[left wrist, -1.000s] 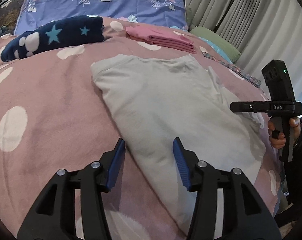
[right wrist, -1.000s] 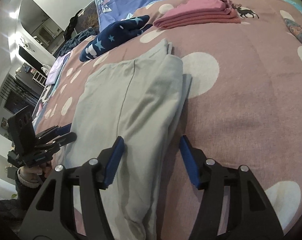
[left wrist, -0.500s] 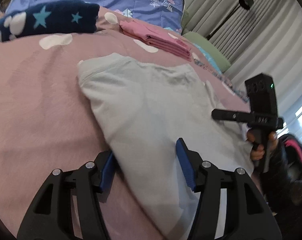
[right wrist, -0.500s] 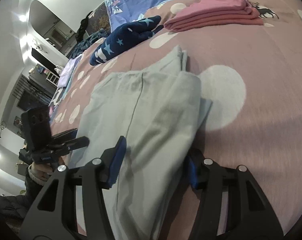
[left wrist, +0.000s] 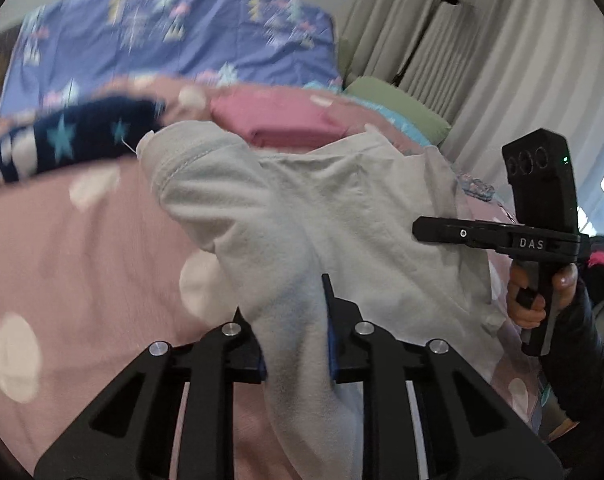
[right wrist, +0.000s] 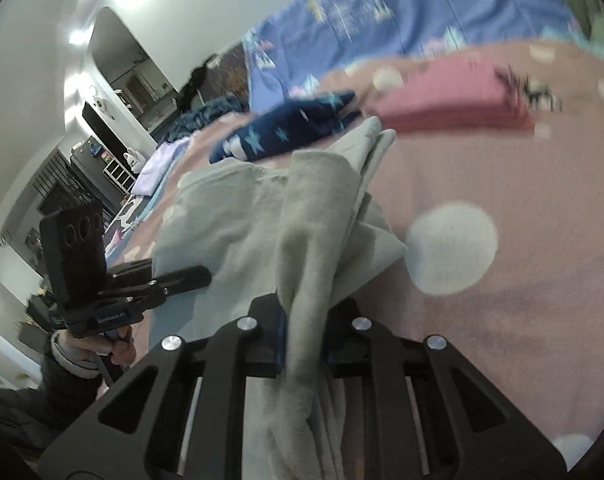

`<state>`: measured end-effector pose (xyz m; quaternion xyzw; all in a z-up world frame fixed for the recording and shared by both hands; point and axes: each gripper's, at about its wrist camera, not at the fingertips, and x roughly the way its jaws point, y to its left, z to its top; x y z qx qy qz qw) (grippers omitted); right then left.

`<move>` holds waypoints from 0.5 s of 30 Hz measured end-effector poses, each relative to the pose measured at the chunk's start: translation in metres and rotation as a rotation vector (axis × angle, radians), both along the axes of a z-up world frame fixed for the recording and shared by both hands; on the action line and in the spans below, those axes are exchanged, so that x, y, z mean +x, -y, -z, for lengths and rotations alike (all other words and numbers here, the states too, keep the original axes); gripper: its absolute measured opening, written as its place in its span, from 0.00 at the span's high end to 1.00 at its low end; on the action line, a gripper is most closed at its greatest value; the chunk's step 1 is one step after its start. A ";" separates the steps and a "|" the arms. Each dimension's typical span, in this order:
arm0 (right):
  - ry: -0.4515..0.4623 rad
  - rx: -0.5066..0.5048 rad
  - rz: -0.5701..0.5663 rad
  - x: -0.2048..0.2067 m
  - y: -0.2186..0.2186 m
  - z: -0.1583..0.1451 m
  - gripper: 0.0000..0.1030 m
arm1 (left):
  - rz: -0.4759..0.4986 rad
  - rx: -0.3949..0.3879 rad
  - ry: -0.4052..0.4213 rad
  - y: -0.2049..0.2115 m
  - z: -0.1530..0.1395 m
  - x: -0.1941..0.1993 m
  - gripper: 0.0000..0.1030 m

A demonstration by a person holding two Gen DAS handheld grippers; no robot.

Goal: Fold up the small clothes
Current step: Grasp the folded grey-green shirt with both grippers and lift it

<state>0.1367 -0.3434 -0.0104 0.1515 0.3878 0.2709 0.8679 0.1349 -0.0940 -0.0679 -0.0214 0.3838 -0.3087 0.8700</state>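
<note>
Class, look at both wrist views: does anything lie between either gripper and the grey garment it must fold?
Nothing visible does. The left gripper and right gripper are each shut on the near edge of the grey garment, lifting it off the pink bedspread.

The letters "DAS" are read in pale print on the black body of the right gripper (left wrist: 442,232), on the bar just below its upright camera block, at the right of the left wrist view. A small pale label is seen on the body of the left gripper (right wrist: 182,280) in the right wrist view, but it is too blurred to be read.
</note>
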 end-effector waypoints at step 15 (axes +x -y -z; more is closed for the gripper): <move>0.275 -0.063 0.159 0.002 0.038 -0.120 0.86 | 0.048 0.092 0.311 0.072 -0.118 0.023 0.79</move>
